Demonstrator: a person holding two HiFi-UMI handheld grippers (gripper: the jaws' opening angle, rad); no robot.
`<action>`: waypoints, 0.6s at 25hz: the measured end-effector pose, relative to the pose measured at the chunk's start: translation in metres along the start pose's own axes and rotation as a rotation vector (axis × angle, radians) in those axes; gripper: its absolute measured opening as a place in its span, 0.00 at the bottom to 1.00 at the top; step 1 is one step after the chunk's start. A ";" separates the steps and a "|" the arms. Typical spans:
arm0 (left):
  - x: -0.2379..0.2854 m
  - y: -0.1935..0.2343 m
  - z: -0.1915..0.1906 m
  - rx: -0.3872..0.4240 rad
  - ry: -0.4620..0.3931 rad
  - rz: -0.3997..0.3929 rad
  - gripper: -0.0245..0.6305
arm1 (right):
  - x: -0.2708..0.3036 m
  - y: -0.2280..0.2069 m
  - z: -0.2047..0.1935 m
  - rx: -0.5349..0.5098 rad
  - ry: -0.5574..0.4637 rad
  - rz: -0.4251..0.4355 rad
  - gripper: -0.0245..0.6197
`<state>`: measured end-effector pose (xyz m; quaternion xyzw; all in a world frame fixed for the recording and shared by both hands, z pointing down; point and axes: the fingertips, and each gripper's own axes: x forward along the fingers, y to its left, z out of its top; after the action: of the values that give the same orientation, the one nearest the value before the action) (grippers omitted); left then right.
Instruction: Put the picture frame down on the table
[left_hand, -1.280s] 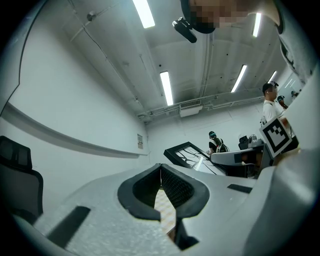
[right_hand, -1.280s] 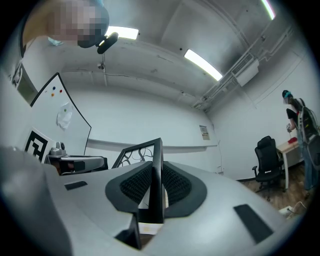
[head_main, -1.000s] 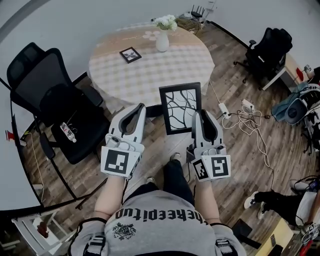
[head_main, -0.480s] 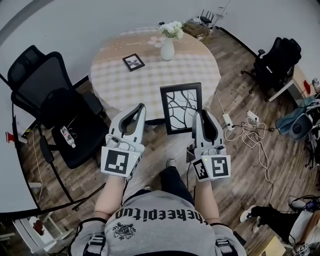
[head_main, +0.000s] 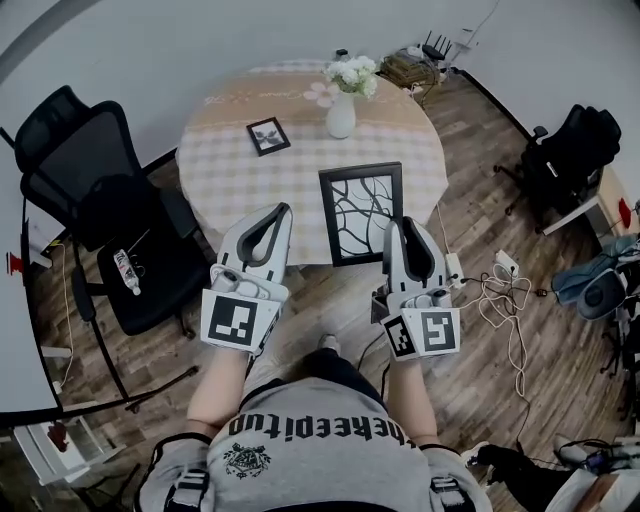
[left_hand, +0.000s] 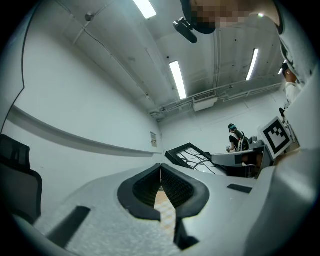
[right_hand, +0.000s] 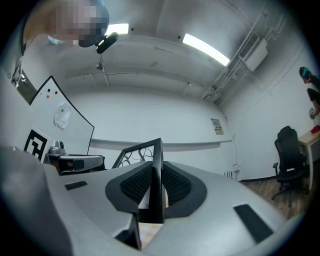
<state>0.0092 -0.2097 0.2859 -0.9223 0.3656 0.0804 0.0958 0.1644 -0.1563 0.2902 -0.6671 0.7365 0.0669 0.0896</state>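
With both forearms stretched forward, the right gripper (head_main: 403, 230) clamped the picture frame (head_main: 362, 212) by its right edge, the left gripper (head_main: 277, 214) was closed and empty, and the frame faced up, lengthwise toward the table (head_main: 240, 170).

It was an office, a working room rather than anyone's home. A black swivel chair (head_main: 95, 200) stood on the wood-plank floor (head_main: 470, 370), and another (head_main: 575, 150) was parked near the far wall. Loose cables (head_main: 505, 300) trailed over the boards and a router (head_main: 437, 45) sat in the corner. A whiteboard (right_hand: 55, 115) hung on a plain white wall. Long strip lights (left_hand: 177, 80) ran along a bare ceiling with exposed conduit.
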 end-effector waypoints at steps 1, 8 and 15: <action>0.006 0.000 -0.001 0.010 -0.001 0.008 0.06 | 0.005 -0.005 -0.001 0.002 0.002 0.010 0.15; 0.045 -0.009 -0.008 -0.015 0.025 0.086 0.06 | 0.035 -0.044 -0.009 0.018 0.012 0.086 0.15; 0.072 -0.017 -0.016 0.040 0.002 0.162 0.06 | 0.056 -0.076 -0.029 0.046 0.041 0.165 0.15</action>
<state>0.0744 -0.2490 0.2879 -0.8877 0.4408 0.0797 0.1068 0.2338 -0.2248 0.3076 -0.6030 0.7921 0.0435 0.0837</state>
